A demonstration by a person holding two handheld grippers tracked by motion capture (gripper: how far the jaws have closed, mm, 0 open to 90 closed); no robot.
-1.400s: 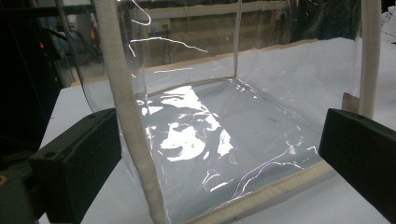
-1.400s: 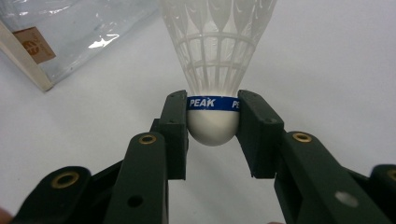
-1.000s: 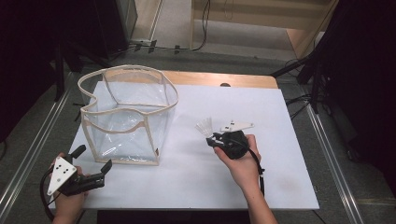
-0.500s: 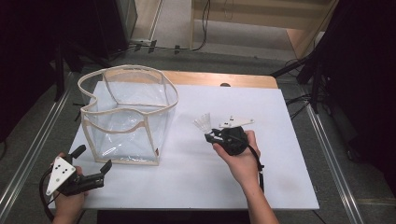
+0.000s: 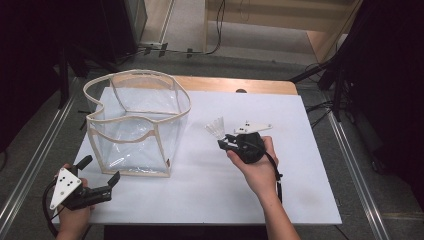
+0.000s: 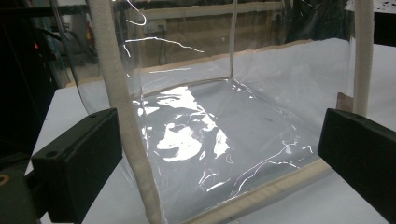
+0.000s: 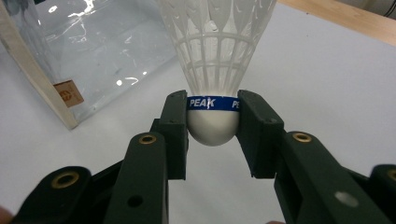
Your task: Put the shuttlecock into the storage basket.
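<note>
From the high view, my right tongs [image 5: 226, 145] sit out on the white bench [image 5: 300, 150], right of the clear bag [image 5: 135, 125], pinching a white shuttlecock [image 5: 216, 128] whose skirt fans up and away toward the far-left. My left tongs [image 5: 100, 172] rest near the bench's near-left corner, jaws spread and holding nothing, pointed at the bag's near wall. The bag stands upright with its cream-trimmed mouth open to the ceiling.

In the left gripper view, the two black jaws stand wide apart on either side of the clear bag [image 6: 210, 140], just short of its lower trim (I cannot tell whether either jaw touches the plastic). One upright cream seam runs close by the left jaw.

In the right gripper view, the right tongs [image 7: 212, 123] are pressed onto the shuttlecock [image 7: 215, 70] at its rounded cork base, the pads on either side of the blue band, skirt pointing away. The clear bag [image 7: 70, 60] lies off to the left.

I judge the step to be carrying the shuttlecock over the bag's mouth. To do it well I should lift above the rim before crossing, keep the pinch on the cork rather than the fragile skirt, and steady the soft wall with my left tongs if it sags.
</note>
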